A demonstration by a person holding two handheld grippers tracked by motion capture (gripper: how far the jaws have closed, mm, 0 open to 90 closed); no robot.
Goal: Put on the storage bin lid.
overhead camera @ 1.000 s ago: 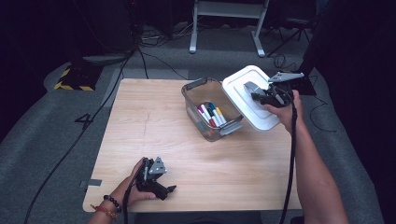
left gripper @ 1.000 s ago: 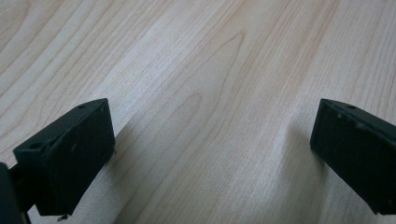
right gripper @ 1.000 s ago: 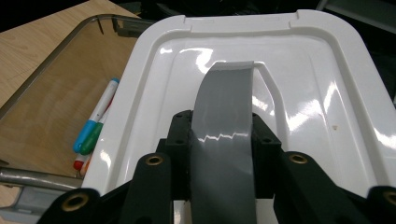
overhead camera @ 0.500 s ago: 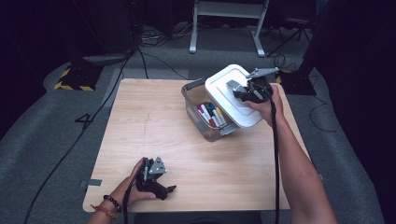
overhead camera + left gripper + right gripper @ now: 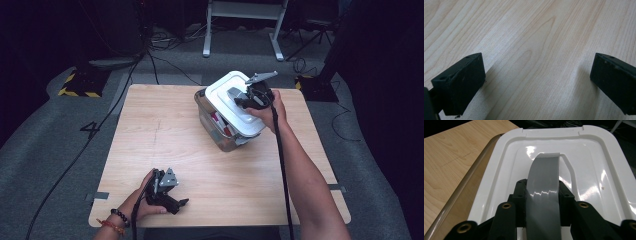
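- Between the jaws of the right claw (image 5: pixel 543 202) sits the grey handle (image 5: pixel 543 192) of the white lid (image 5: pixel 596 170); the jaws are narrowed onto its two sides, so the claw is carrying the lid by that handle alone.
- Below the right claw (image 5: pixel 239 101), in the high view, the lid (image 5: pixel 227 102) hangs tilted over the clear box (image 5: pixel 220 131) and is not yet seated; its near corner juts past the box's rim.
- Risk, as I judge it: a lid lowered at this tilt would land one edge first, catch the rim, and sit crooked or push the box across the table (image 5: pixel 150 130).
- Under the lid, pens (image 5: pixel 218 121) show inside the box; if any stand higher than the rim, the lid could jam on them. I cannot tell their height from here.
- Around the handle the grip is narrow and the handle looks smooth, so the lid might swing or slip out if it is moved sharply.
- Far from the right claw, at the table's near edge, the left claw (image 5: pixel 172 200) rests with its jaws wide apart on bare wood and nothing between them. It is not steadying the box, so nothing stops the box sliding if the lid knocks it.
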